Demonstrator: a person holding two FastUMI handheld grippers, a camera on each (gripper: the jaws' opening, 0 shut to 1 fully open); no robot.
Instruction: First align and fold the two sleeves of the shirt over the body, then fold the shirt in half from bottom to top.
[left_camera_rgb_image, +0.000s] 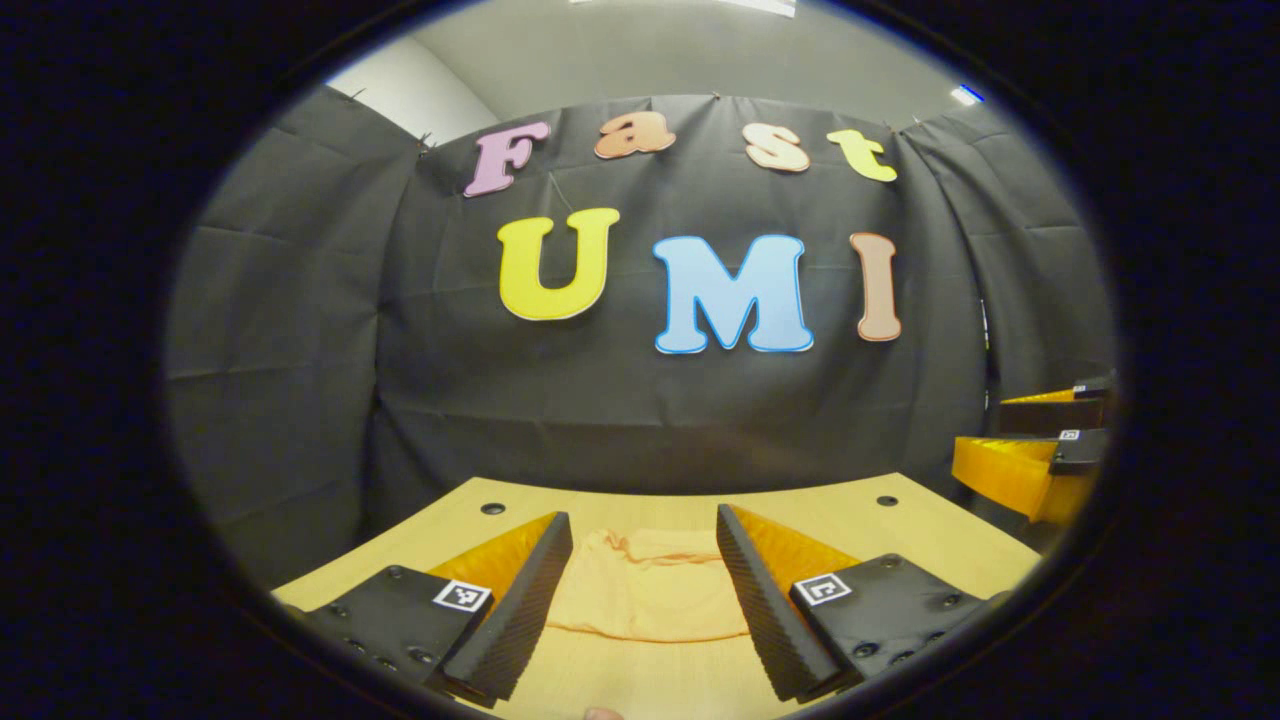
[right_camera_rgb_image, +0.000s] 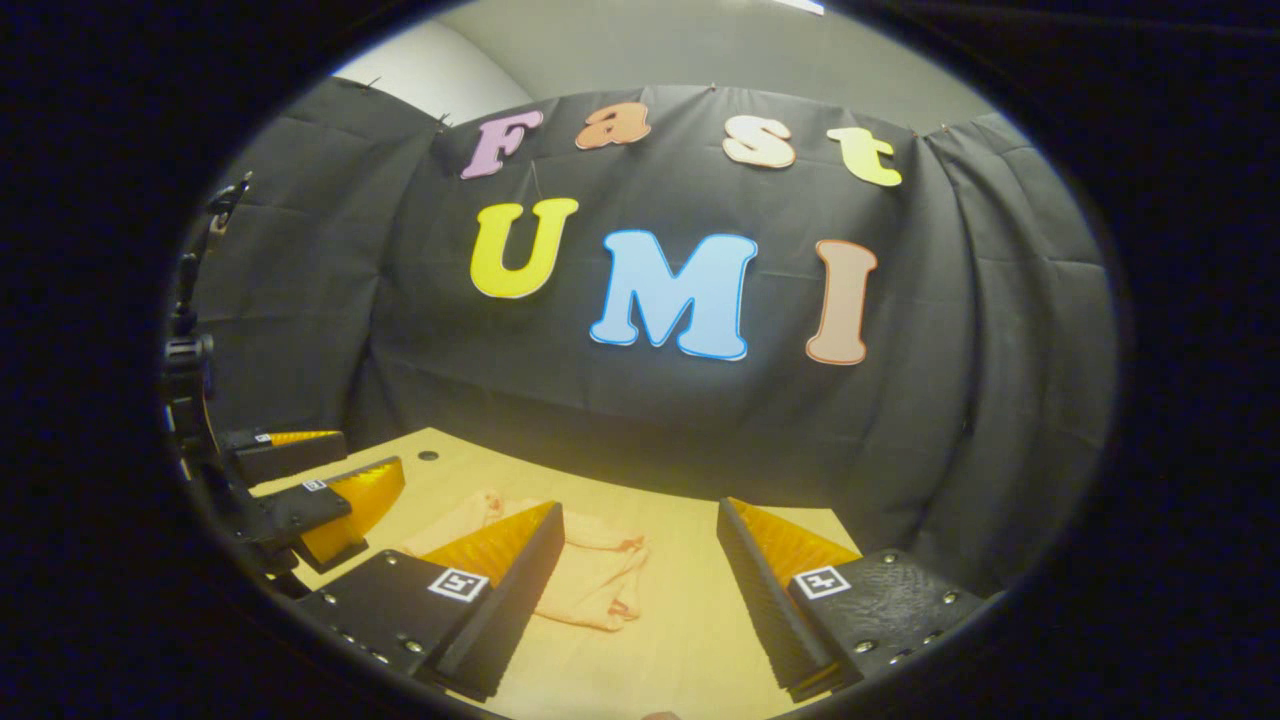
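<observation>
One shirt (left_camera_rgb_image: 645, 590), pale orange and already folded into a compact bundle, lies flat on the single wooden bench (left_camera_rgb_image: 900, 520). Two tongs are in the scene, one held in each hand. In the left gripper view, the left tongs (left_camera_rgb_image: 645, 600) hang above the bench with both fingers spread wide apart, and the shirt shows in the gap between them, farther off on the bench surface, touched by neither finger. At the right edge of that view the other tongs appear, also spread. In the right gripper view, the right tongs (right_camera_rgb_image: 640, 590) likewise stand wide open and hold nothing; the shirt (right_camera_rgb_image: 590, 585) lies ahead and to the left of their gap, partly hidden behind the left finger, its rumpled edge toward the middle of the bench (right_camera_rgb_image: 680, 610). The left tongs (right_camera_rgb_image: 330, 480) show at the left edge of this view, just beside the shirt's far corner. Two small dark holes (left_camera_rgb_image: 492, 508) mark the far edge of the bench top.
</observation>
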